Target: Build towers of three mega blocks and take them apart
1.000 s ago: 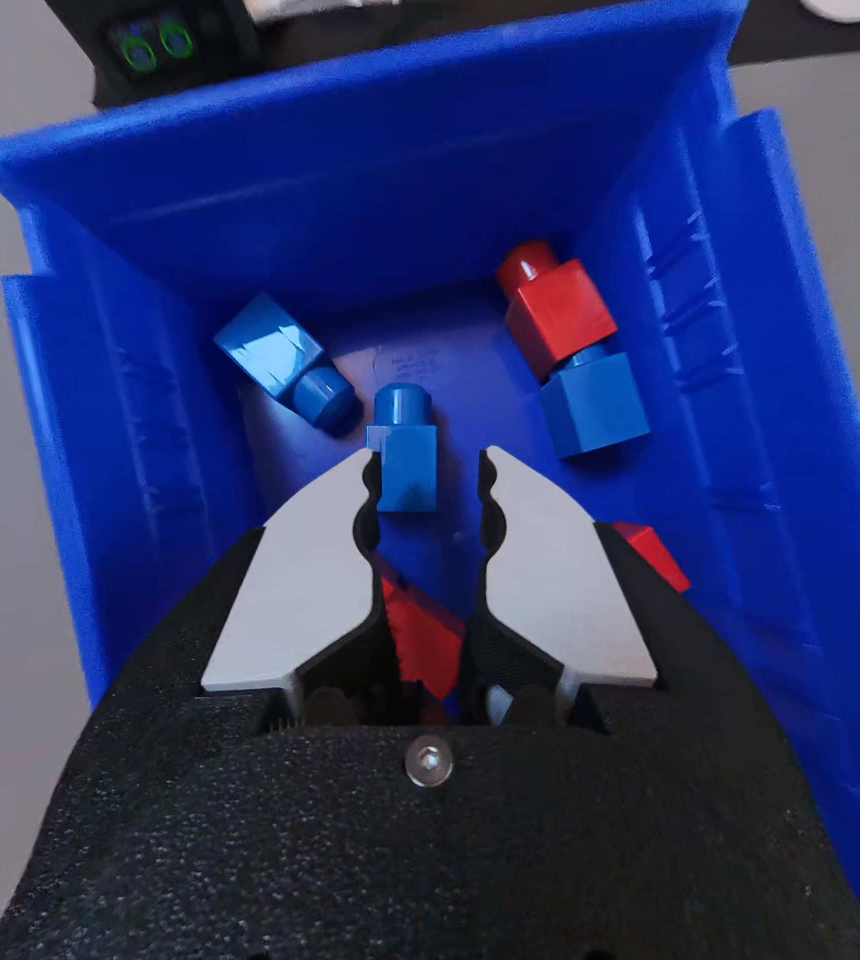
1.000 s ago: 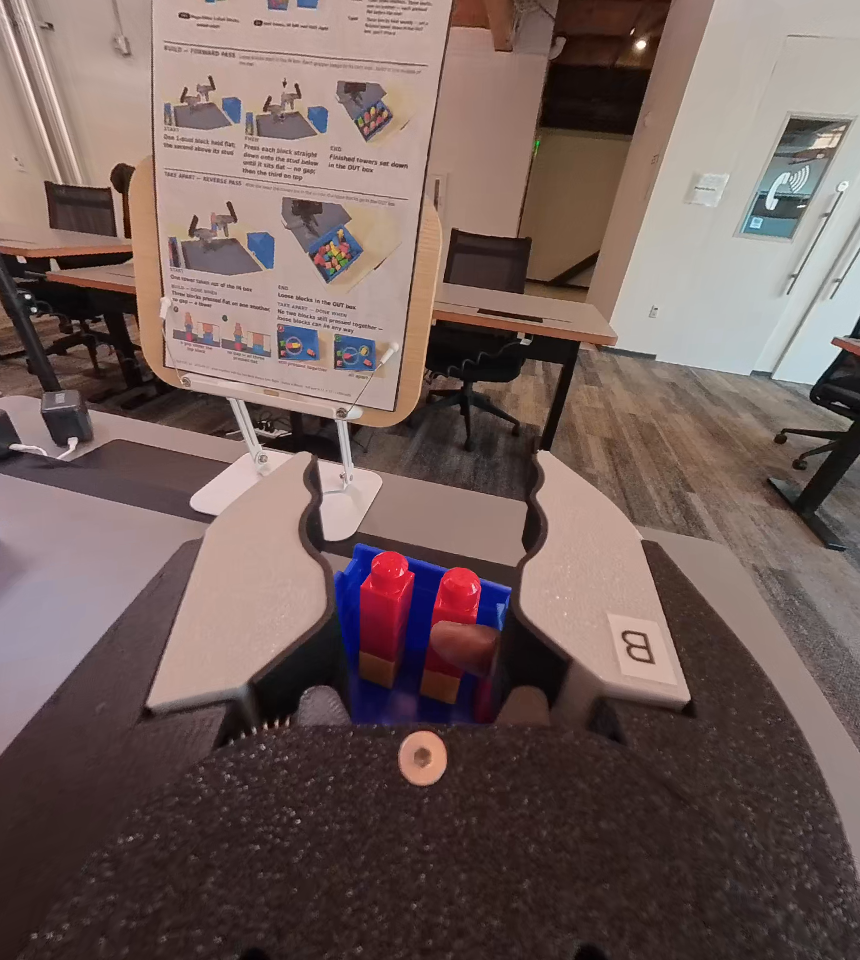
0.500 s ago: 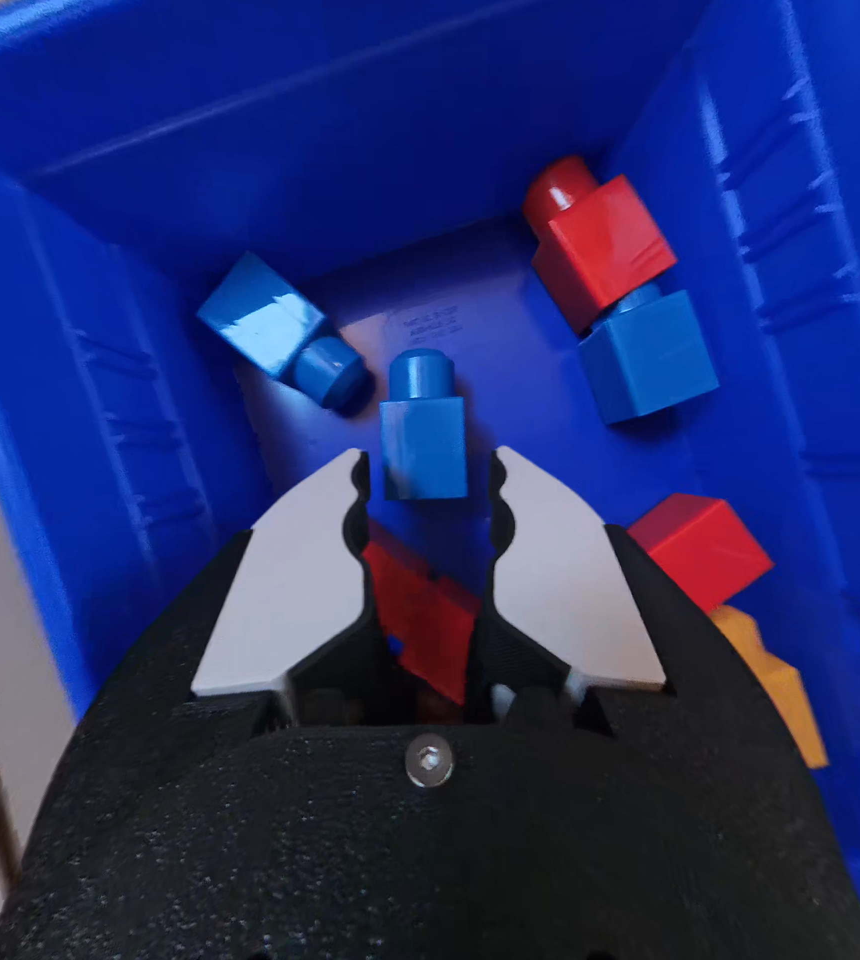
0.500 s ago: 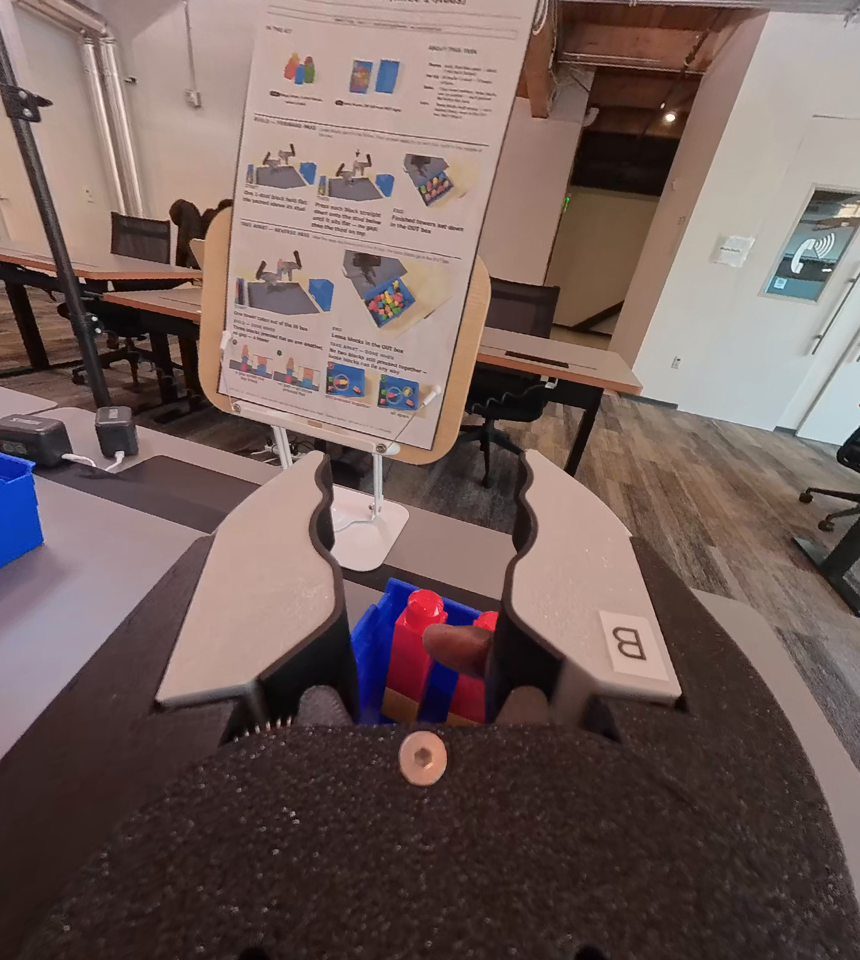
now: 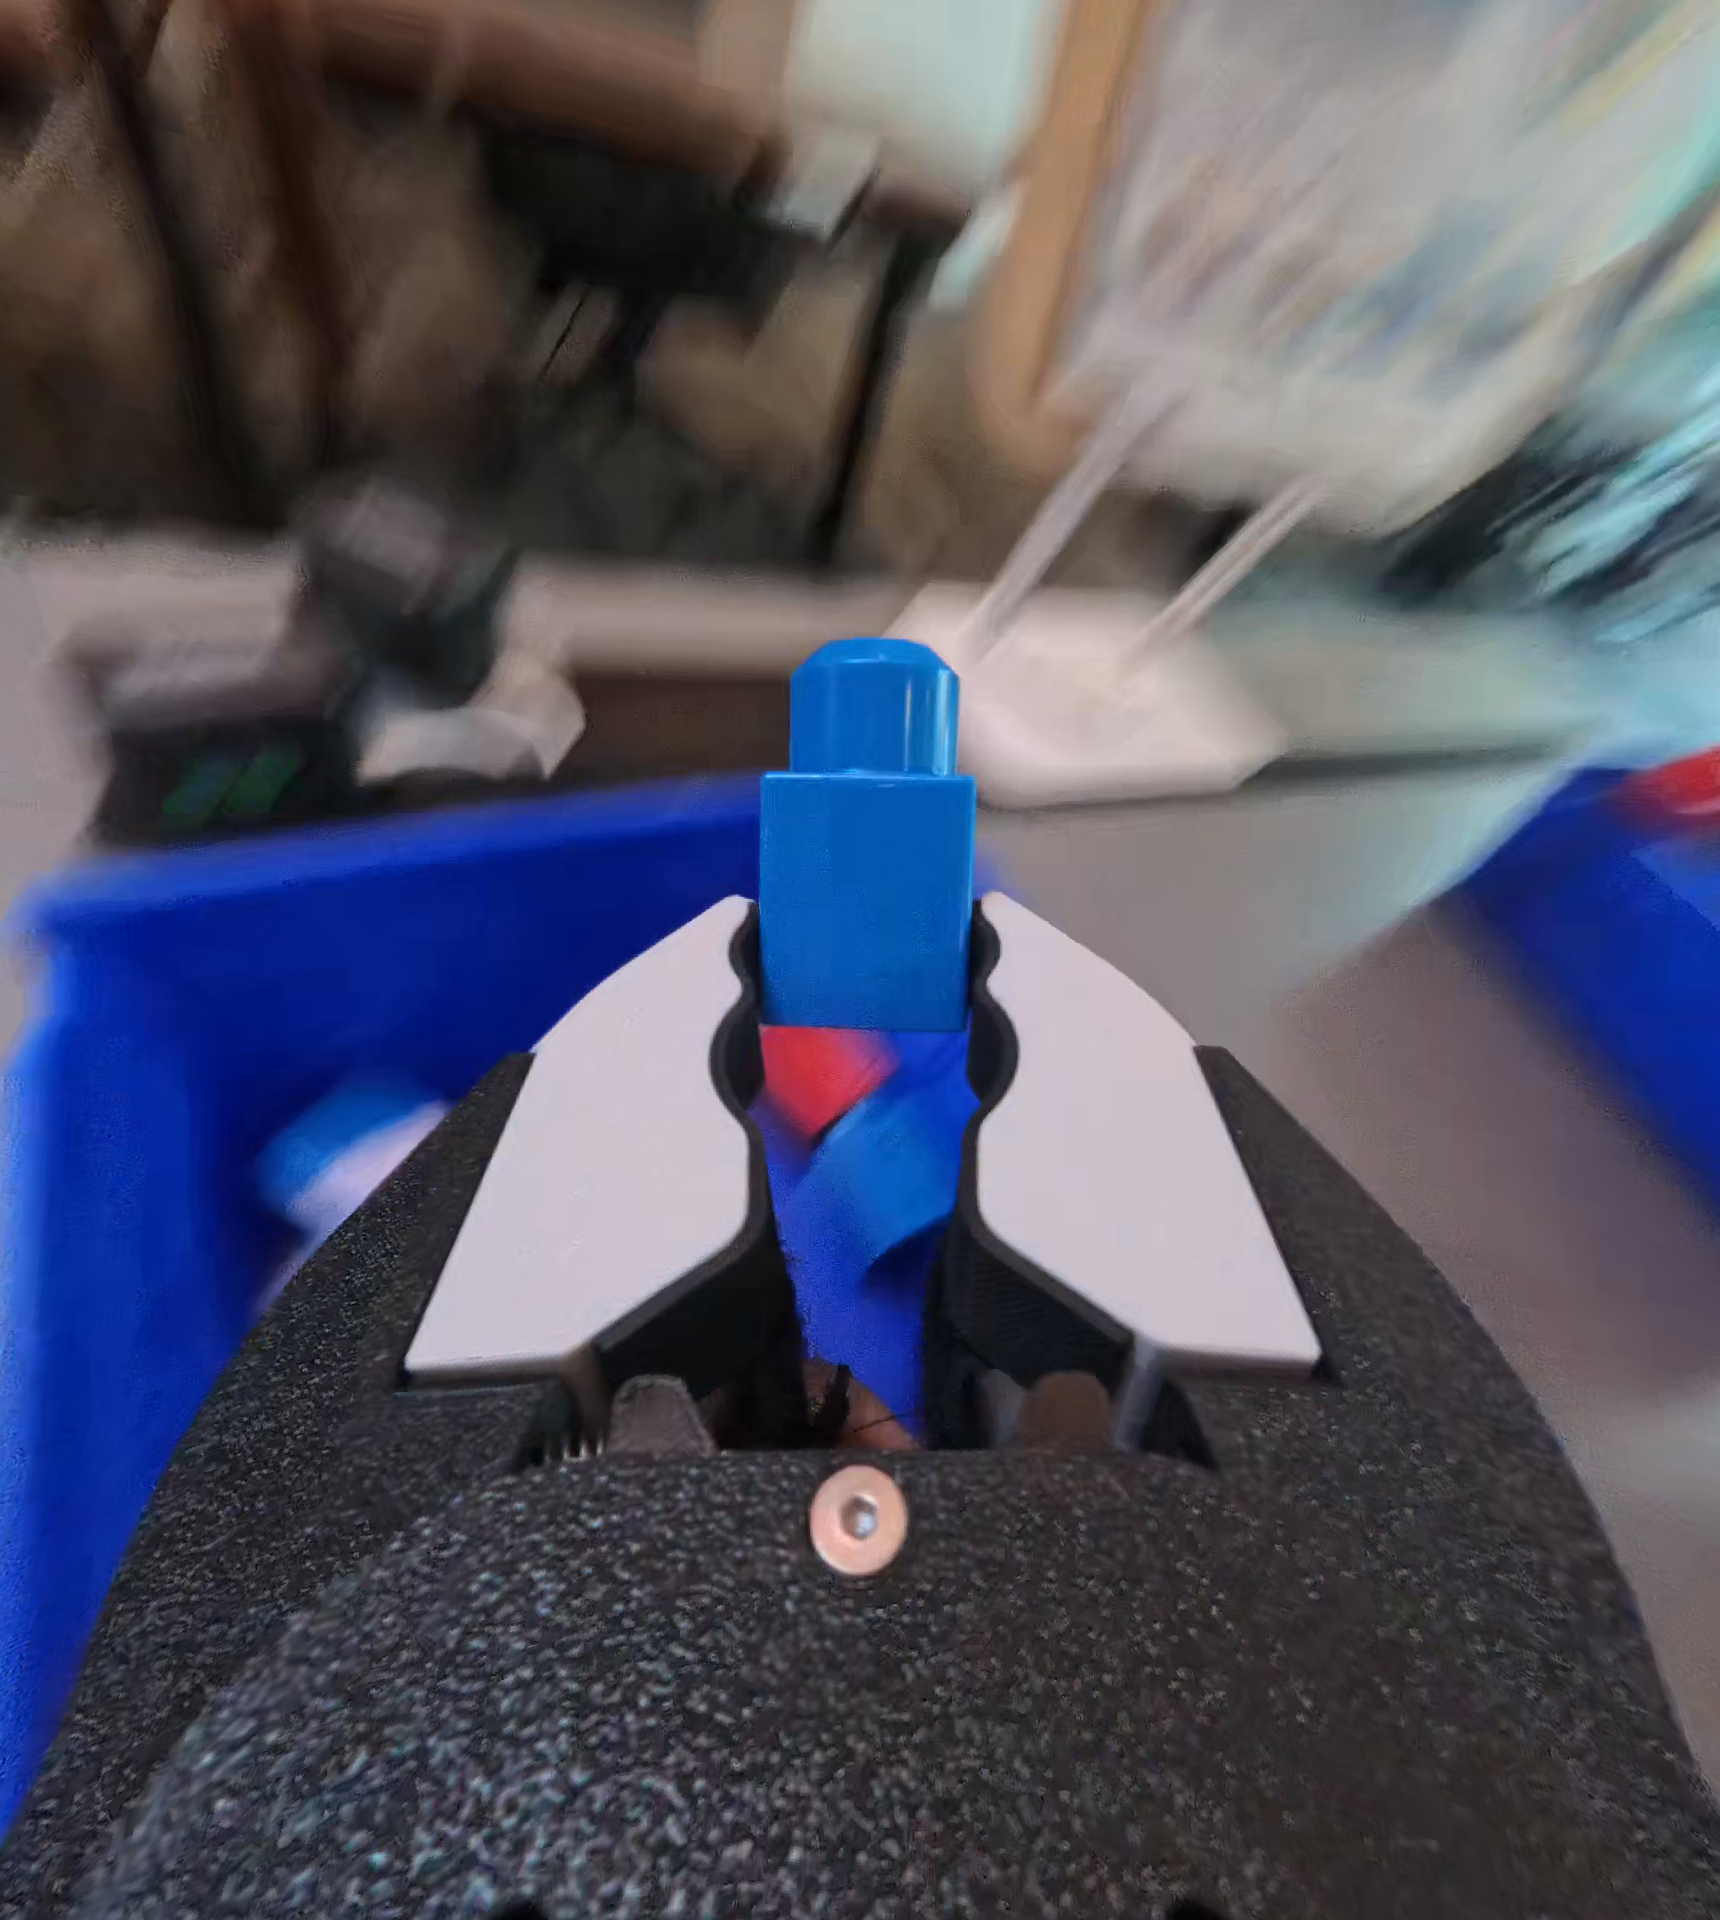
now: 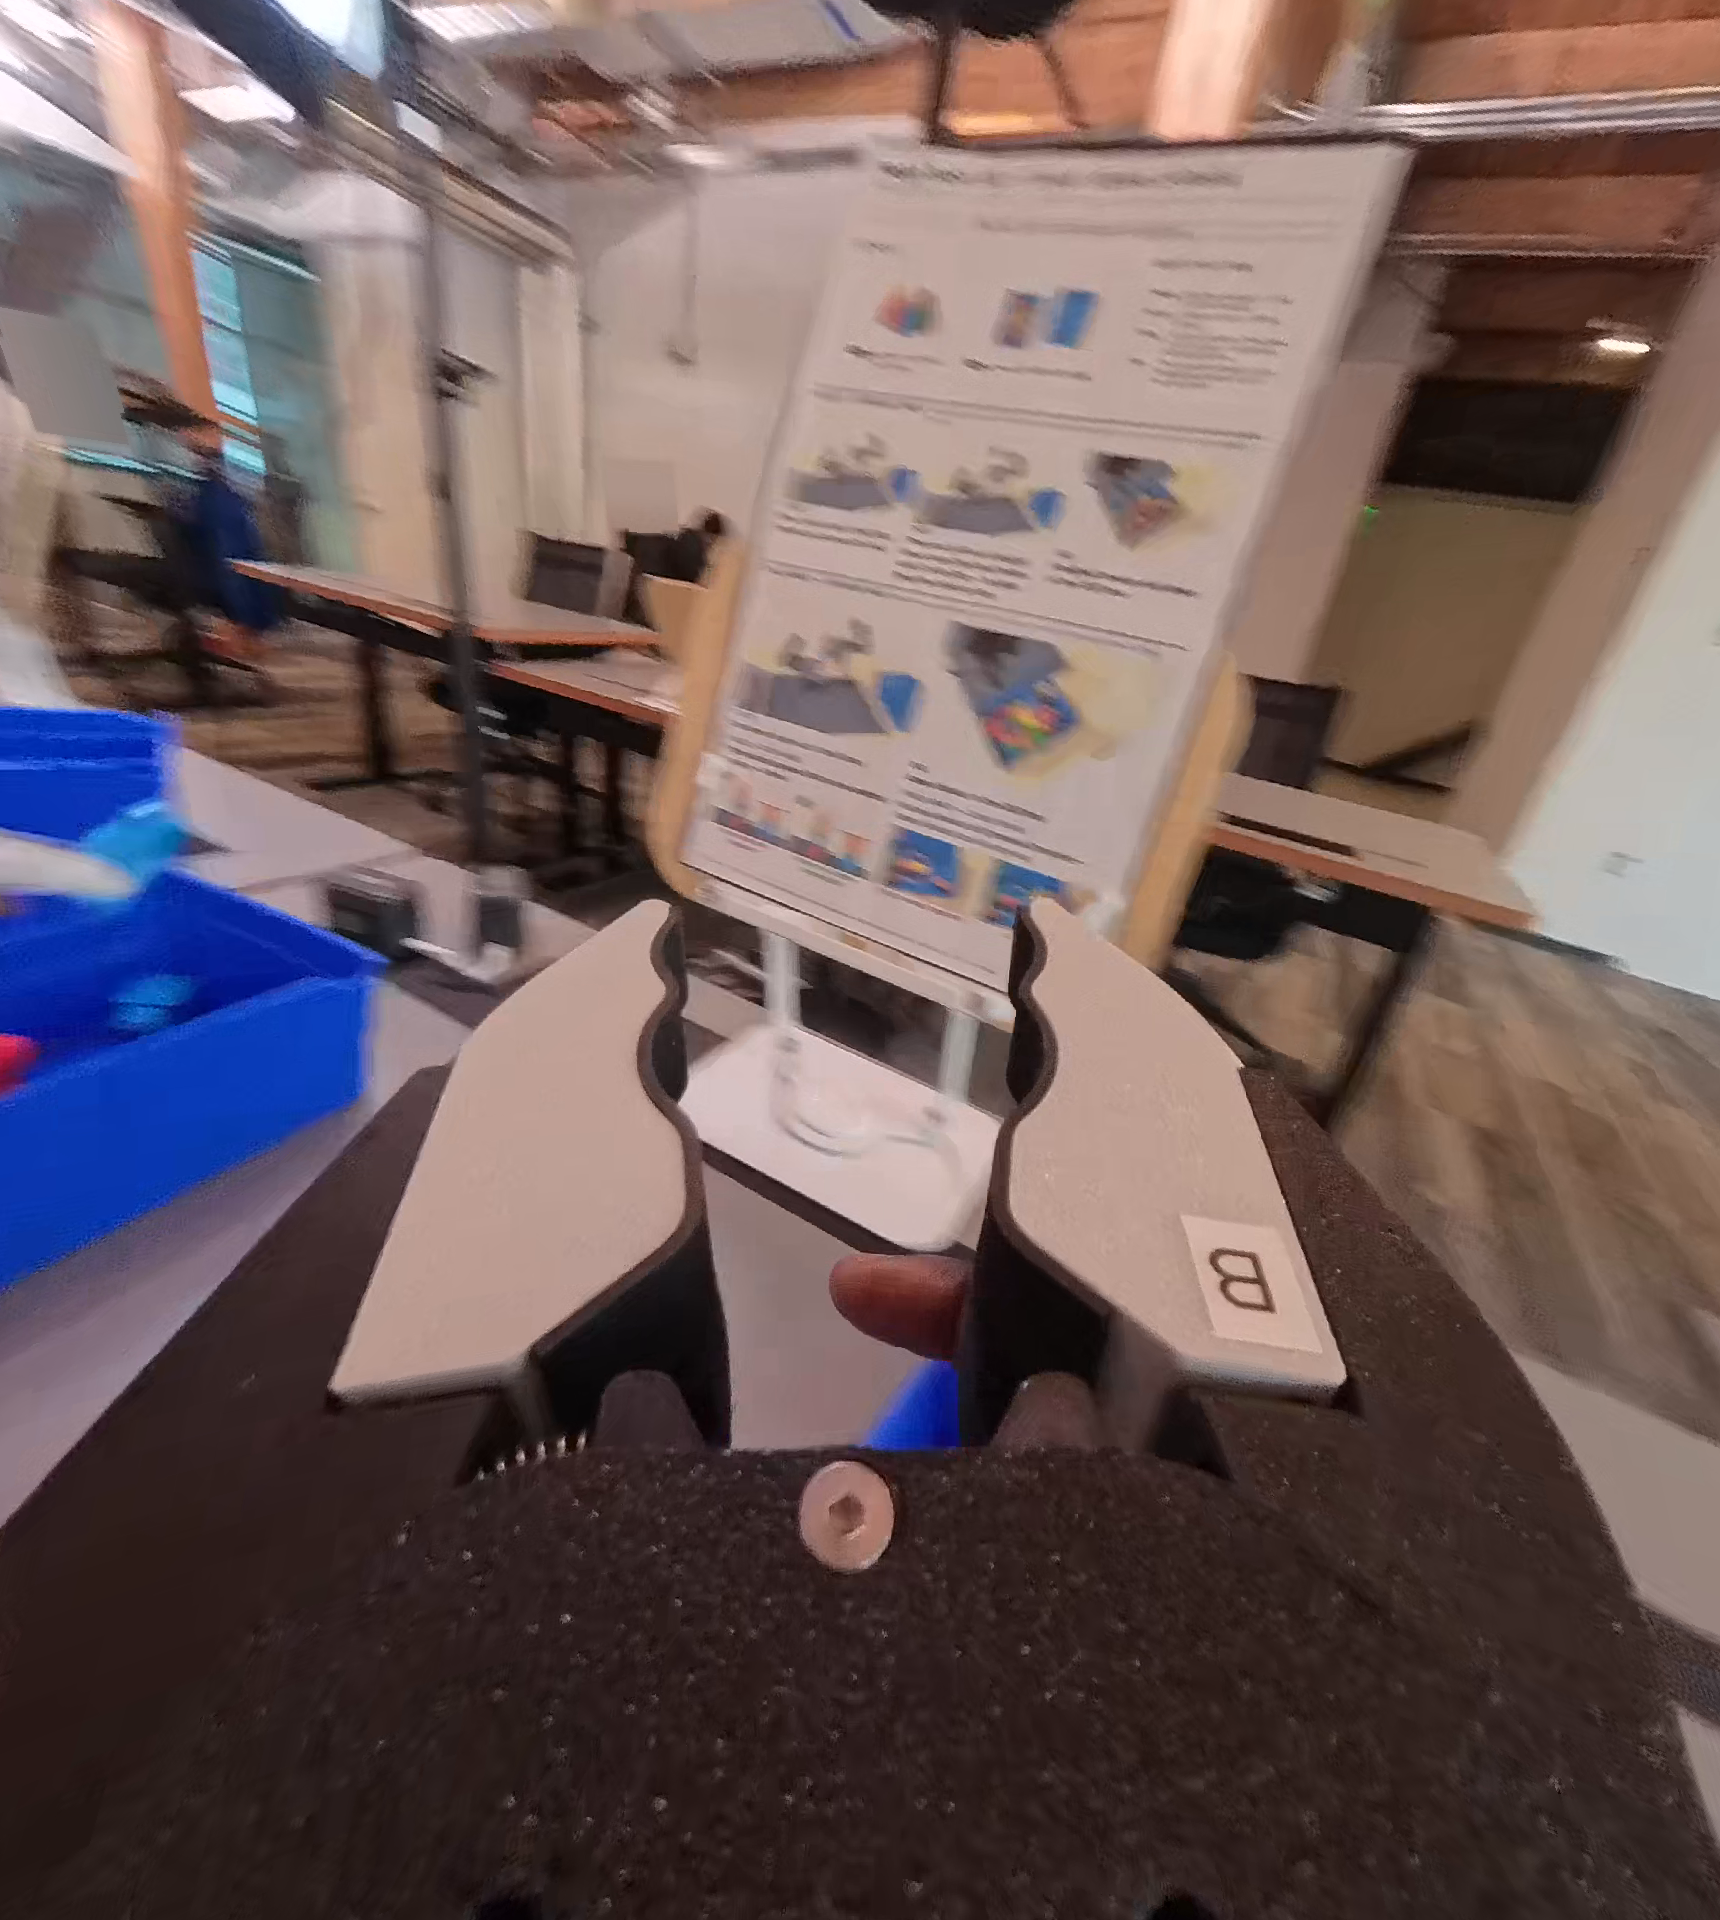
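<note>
Left two-finger gripper with grey fingers clamped on one blue plastic single-stud mega block, stud up, raised above one blue plastic bin. Down in that bin: blurry red and blue blocks, can't count them. Right two-finger gripper spread wide, holding nothing, facing one illustrated instruction sheet on a white stand. Second blue bin off right, smeared.

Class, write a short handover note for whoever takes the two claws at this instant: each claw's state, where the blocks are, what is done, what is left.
Left claw: shut on a single blue mega block, stud up, lifted above the blue bin.
Right claw: open, empty, aimed at the instruction sheet stand.
Loose red and blue blocks lie blurred in the bin.
Done: one block picked.
Left: probably set it down and stack two more.
</note>
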### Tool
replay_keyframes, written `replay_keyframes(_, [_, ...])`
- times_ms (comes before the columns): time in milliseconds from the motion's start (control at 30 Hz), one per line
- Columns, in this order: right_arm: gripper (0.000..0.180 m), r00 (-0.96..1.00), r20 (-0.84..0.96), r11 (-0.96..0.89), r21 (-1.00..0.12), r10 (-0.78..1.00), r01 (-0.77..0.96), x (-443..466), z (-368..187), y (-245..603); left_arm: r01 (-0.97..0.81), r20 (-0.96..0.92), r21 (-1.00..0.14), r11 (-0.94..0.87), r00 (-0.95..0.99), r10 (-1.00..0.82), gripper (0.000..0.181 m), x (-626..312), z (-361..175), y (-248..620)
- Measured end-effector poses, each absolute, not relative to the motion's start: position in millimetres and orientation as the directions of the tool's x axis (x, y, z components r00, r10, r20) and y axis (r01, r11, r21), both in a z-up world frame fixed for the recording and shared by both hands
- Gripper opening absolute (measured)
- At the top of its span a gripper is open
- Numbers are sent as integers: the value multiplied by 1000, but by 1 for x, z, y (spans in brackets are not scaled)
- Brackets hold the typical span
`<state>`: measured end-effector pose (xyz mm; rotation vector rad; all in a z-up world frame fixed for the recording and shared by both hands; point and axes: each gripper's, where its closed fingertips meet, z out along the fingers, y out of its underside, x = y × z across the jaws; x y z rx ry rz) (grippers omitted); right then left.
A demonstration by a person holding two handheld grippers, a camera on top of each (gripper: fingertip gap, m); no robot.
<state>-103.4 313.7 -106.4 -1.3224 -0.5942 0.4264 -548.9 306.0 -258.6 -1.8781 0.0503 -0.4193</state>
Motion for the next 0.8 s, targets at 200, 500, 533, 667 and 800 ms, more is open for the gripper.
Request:
replay_keyframes(200, [59, 231, 85, 140, -963, 969, -231, -225, -89, 233, 538, 150, -838, 88, 382, -912, 36, -421, -88, 231])
replay_keyframes(500, [58, -59, -70, -88, -911, 996, -403, -285, -81, 194, 290, -51, -954, 74, 88, -995, 36, -276, -98, 196])
replay_keyframes(533, [56, -53, -63, -79, -913, 997, -401, -285, -82, 194, 272, -53, -959, 76, 89, -995, 36, -271, -101, 196])
replay_keyframes(667, [36, 26, 35, 42, -944, 999, -328, -287, -90, 195, 252, -37, -966, 55, 75, -996, 36, -259, -104, 196])
replay_keyframes(800, [36, 25, 47, 52, -954, 999, -297, -282, -91, 195, 201, -54, -977, 67, 73, -996, 37, -255, -111, 194])
